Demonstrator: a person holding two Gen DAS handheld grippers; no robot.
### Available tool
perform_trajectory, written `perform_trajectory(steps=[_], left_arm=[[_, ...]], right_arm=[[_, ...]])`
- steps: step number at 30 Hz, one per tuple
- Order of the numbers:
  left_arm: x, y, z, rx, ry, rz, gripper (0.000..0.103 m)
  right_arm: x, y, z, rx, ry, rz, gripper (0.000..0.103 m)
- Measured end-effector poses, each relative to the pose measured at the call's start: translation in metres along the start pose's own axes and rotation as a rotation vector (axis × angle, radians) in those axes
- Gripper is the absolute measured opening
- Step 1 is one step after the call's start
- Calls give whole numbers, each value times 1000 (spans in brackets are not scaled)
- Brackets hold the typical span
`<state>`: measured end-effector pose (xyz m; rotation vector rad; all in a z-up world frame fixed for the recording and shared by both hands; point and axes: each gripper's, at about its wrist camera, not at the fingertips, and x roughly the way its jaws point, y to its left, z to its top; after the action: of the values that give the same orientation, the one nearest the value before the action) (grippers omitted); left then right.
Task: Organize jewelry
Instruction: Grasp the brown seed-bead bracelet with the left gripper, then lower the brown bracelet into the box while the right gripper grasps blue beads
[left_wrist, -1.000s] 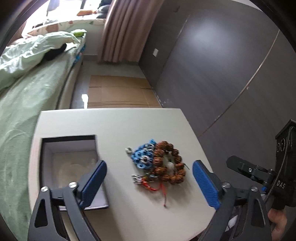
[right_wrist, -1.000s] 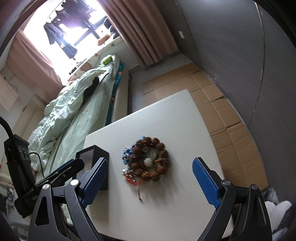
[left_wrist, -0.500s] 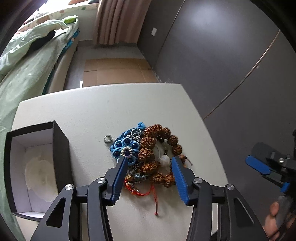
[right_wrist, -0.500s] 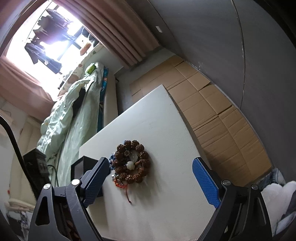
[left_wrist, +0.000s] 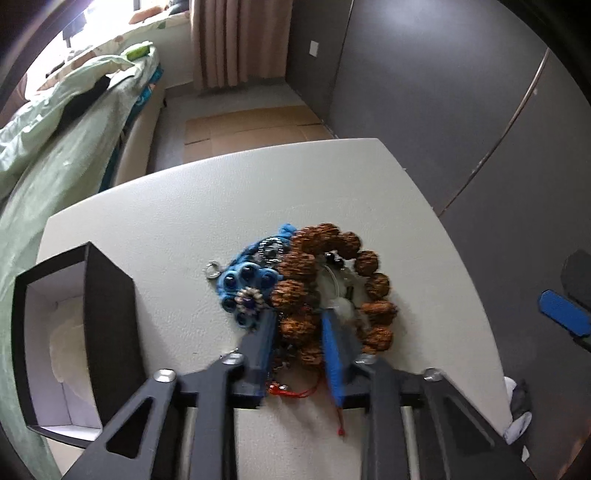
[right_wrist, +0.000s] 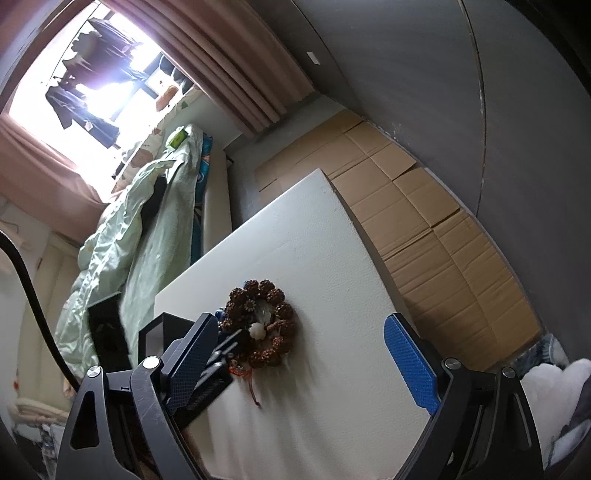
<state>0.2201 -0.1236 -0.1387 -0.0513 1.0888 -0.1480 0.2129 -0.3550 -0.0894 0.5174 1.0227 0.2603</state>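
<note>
Left gripper (left_wrist: 295, 332) pinching the brown bead bracelet (left_wrist: 332, 284) in the jewelry pile mid-worktop (left_wrist: 166, 229), beside the open black box (left_wrist: 107, 314). Right gripper (right_wrist: 299, 350) spread wide, holding nothing.

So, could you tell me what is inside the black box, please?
The box has a white lining and a pale round cushion. No jewelry shows; its near wall hides one side.

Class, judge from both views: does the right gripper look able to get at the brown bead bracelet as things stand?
Probably yes: the right gripper is open above the table, and the bracelet's right side lies uncovered. The left gripper already straddles its near-left beads, so that side is taken.
</note>
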Motion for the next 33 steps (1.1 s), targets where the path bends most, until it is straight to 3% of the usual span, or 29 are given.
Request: perform_trajectory(steps=[6, 24, 33], left_arm=[[-5, 2, 2, -6, -10, -30, 23], [-67, 31, 17, -75, -146, -191, 19], [-92, 58, 19, -114, -207, -202, 19]], right_arm=[[1, 1, -2, -7, 4, -6, 93], [15, 10, -3, -30, 32, -5, 92], [38, 23, -6, -49, 80, 18, 80]])
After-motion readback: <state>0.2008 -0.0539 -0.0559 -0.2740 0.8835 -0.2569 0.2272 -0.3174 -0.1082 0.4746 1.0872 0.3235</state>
